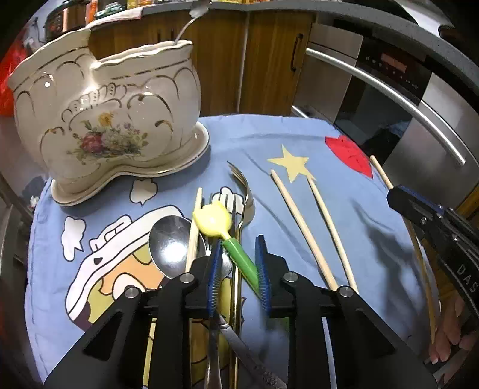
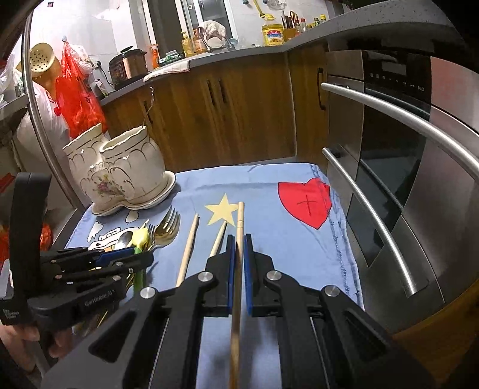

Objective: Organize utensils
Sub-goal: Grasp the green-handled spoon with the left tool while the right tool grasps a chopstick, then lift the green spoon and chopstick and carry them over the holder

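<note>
A white floral ceramic utensil holder (image 1: 107, 119) stands at the back left of the blue cloth (image 1: 299, 140); it also shows in the right wrist view (image 2: 119, 170). One utensil handle (image 1: 185, 27) sticks out of it. My left gripper (image 1: 239, 269) is open around the green handle of a yellow tulip-headed utensil (image 1: 214, 221), which lies on a pile with a spoon (image 1: 170, 242), forks (image 1: 242, 191) and a chopstick (image 1: 194, 227). My right gripper (image 2: 238, 263) is shut on a wooden chopstick (image 2: 239, 227), lifted over the cloth. Two chopsticks (image 1: 302, 227) lie loose mid-cloth.
A steel oven (image 2: 404, 179) with long bar handles stands close on the right. Wooden cabinets (image 2: 239, 119) rise behind the cloth. A red heart patch (image 2: 308, 200) and yellow star (image 2: 223, 209) mark the cloth. A red bag (image 2: 74, 98) hangs at the left.
</note>
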{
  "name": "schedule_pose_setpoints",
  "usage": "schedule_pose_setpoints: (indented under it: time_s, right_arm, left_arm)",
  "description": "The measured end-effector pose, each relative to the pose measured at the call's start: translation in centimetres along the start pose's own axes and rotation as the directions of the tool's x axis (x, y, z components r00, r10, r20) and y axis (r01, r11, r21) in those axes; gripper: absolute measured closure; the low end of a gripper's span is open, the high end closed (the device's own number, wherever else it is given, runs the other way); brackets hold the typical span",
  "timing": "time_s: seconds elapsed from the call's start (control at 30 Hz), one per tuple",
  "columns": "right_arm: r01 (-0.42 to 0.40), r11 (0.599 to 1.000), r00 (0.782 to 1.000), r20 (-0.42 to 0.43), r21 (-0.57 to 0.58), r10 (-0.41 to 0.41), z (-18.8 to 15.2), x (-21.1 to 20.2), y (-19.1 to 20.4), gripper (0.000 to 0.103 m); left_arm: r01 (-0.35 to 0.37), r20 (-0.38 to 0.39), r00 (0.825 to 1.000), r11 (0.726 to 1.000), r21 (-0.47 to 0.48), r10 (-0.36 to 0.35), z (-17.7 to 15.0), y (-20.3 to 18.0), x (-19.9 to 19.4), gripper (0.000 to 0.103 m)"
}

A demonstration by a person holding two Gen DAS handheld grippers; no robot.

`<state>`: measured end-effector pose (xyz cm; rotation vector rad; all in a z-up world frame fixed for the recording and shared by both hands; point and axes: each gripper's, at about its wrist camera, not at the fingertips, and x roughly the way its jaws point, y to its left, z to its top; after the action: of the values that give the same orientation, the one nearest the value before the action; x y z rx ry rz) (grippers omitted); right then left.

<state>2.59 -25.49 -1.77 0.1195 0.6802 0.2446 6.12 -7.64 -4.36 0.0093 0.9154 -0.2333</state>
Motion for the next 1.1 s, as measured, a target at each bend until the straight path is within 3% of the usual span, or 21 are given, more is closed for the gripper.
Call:
schedule_pose_setpoints:
  time_s: [0.07, 0.23, 0.4, 0.67, 0.93, 1.1]
  right_arm:
    - [-0.007, 1.0, 1.0, -0.002, 0.002, 0.007, -0.1, -0.1, -0.1, 0.097]
    - [-0.027, 1.0, 1.0, 0.001, 0.012, 0.027, -0.1, -0.2, -0.3, 0.097]
    - [-0.047, 0.999, 0.999, 0.006, 0.019, 0.047, -0.1, -0.4, -0.1, 0.097]
    - [-0.067, 0.998, 0.998, 0.02, 0.015, 0.066, -0.1, -0.5, 0.4, 0.097]
    - [-0.099, 0.995, 0.987, 0.127, -0.021, 0.101, 0.5, -2.1, 1.8, 0.097]
    - [-0.13, 0.991, 0.977, 0.167, -0.02, 0.131, 1.7, -2.6, 2.9, 0.097]
  left_arm:
    - [0.007, 0.014, 1.0, 1.0, 0.006, -0.007, 0.0, 0.0, -0.4, 0.088]
    - [0.035, 0.05, 0.998, 0.999, 0.016, -0.036, -0.1, 0.1, -1.8, 0.089]
    - [0.113, 0.08, 0.99, 0.994, 0.003, -0.113, -0.3, 0.9, -3.3, 0.091]
    - [0.139, 0.119, 0.983, 0.99, 0.004, -0.139, -0.4, 1.4, -4.4, 0.092]
    - [0.131, 0.269, 0.952, 0.989, 0.063, -0.143, -0.2, 1.7, -8.7, 0.092]
    - [0.105, 0.375, 0.918, 0.992, 0.072, -0.125, 0.5, 2.8, -12.3, 0.093]
